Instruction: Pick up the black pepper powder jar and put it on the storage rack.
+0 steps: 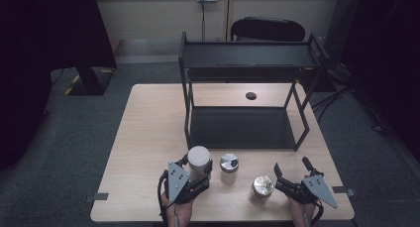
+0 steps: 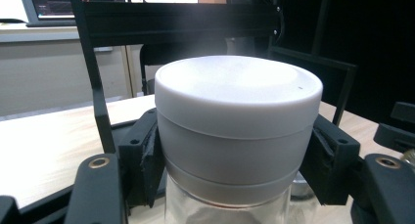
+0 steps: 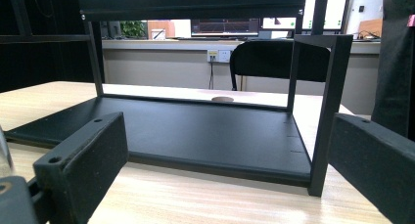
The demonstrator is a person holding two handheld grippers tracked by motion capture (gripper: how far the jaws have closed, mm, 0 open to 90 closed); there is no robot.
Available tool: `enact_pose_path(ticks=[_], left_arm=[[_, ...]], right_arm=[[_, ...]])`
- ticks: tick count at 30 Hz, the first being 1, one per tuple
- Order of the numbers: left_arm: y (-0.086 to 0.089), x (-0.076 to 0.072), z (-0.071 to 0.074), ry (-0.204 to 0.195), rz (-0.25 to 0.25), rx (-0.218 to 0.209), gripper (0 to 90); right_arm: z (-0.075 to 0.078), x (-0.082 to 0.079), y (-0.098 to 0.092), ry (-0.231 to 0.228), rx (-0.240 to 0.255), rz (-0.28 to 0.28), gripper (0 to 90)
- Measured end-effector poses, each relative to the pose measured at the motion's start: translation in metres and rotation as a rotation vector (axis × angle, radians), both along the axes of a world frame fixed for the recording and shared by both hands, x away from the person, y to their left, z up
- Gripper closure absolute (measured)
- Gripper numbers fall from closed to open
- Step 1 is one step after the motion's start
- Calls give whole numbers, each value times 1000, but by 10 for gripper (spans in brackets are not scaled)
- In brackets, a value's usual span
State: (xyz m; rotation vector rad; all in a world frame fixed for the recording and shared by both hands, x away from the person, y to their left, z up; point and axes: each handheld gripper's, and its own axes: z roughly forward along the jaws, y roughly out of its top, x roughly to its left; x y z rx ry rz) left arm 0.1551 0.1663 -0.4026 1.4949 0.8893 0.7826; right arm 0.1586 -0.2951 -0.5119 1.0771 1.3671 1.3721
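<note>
White-lidded jar (image 2: 238,131) between left tongs (image 1: 198,173)

Upright white-lidded glass jar (image 2: 238,136) clamped between jaws.

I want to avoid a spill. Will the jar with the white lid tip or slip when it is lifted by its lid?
The jar is probably tall for its base, so it may tip if bumped. The left gripper clamps only the smooth white lid, which may slip. The clear body looks like glass, so likely fragile.
</note>
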Motion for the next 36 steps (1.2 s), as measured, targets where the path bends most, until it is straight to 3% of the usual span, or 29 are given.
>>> enact_pose_path(ticks=[18,36], left_arm=[[0,20,19,-17,4,13,341],[-7,42,24,-5,16,15,341]], right_arm=[[0,0,0,-2,0,2,6],[0,0,-1,-1,1,5,6]])
